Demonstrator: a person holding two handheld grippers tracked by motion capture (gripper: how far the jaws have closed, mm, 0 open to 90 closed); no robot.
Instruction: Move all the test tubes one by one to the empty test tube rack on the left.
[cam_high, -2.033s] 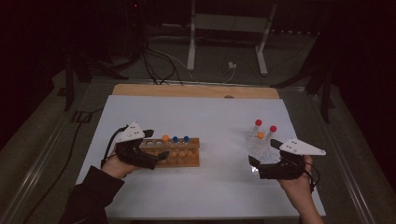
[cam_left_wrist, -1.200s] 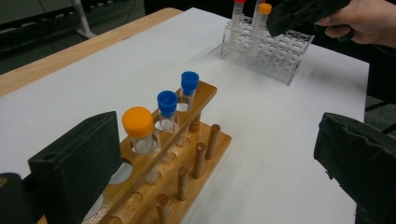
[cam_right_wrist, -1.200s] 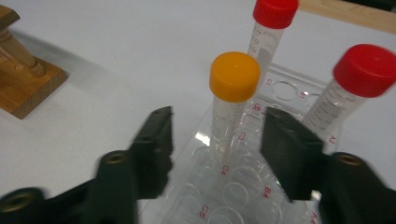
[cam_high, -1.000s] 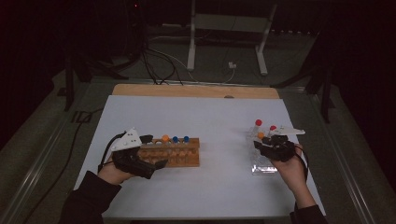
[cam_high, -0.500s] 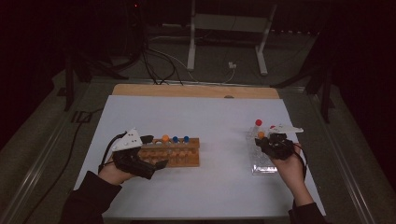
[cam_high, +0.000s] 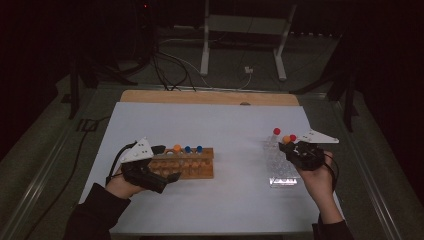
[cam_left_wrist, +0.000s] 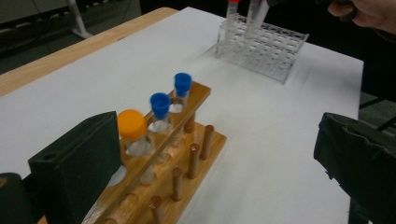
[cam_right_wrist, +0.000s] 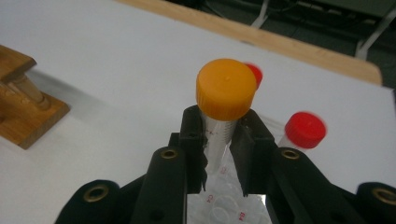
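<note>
A white table cover (cam_high: 210, 125) is laid over the table, with loads of bare room left between the two racks. Near left, a wooden tube rack (cam_high: 187, 165) is flanked by the left gripper (cam_high: 162, 162), whose jaws are spread wide, one either side of the rack's near end; nothing looks pinched. One orange-capped and two blue-capped tubes are stood in it.

Near right, a clear plastic rack (cam_high: 277, 167) is parked close to the cover's right edge. The orange-capped tube (cam_right_wrist: 219, 116) is clamped just below its cap by the right gripper (cam_right_wrist: 219, 154), upright, long axis vertical, directly over that rack. Two red-capped tubes (cam_right_wrist: 304, 131) are stood just beyond it.

Probably a straight lift is called for first, then a carry left across the open sheet, so those red caps aren't clipped.
</note>
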